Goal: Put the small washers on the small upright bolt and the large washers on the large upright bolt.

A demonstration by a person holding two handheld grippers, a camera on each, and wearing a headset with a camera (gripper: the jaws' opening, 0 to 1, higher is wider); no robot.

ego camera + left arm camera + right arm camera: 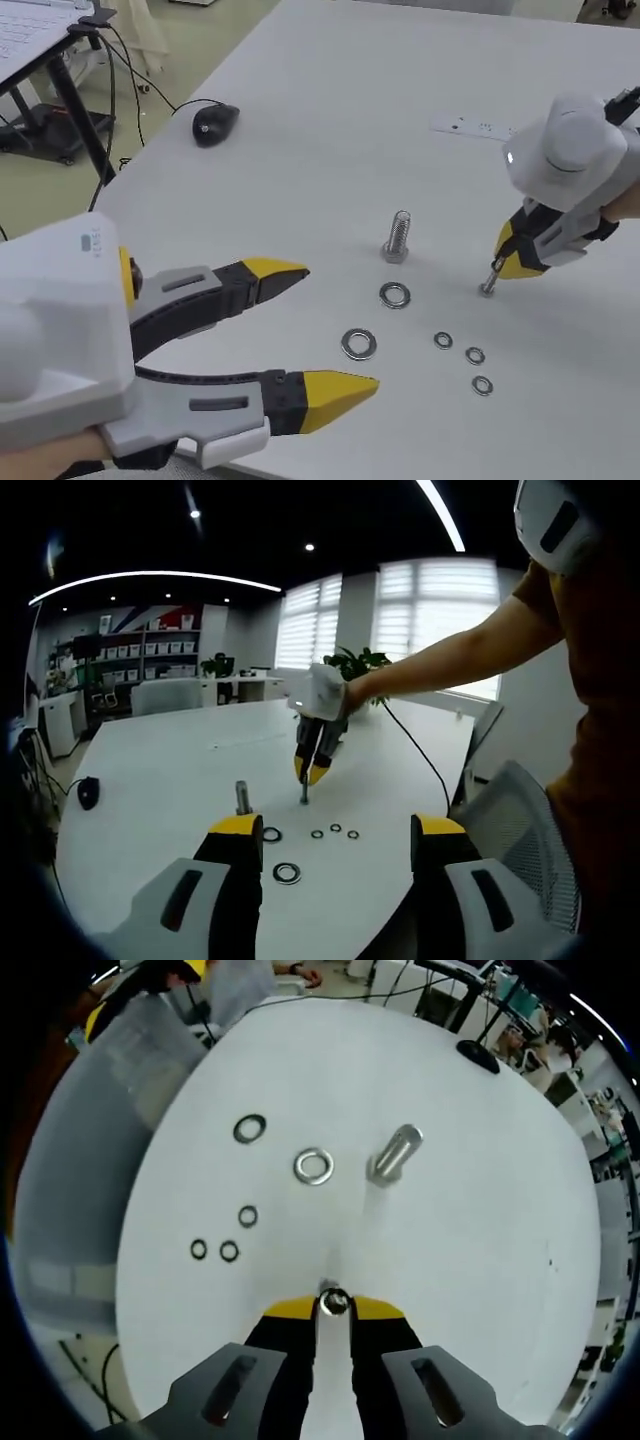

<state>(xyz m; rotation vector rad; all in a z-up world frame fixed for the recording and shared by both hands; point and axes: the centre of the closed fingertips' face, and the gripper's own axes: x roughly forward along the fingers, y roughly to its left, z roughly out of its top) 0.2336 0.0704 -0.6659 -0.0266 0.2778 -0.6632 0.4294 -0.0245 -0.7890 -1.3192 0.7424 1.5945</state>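
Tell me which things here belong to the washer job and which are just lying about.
Job: large bolt; small bolt, held by the right gripper; two large washers; three small washers.
Lying about: mouse; white strip.

Office: white table [330,120], shelves [150,645], blinded windows [430,620], ceiling lights [440,510].

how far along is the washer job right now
Done: nothing is threaded yet. The two large washers and three small washers lie flat on the table, and the large bolt stands bare. In hand: the right claw is shut on the upright small bolt; the left claw is open and empty. Left: all five washers.
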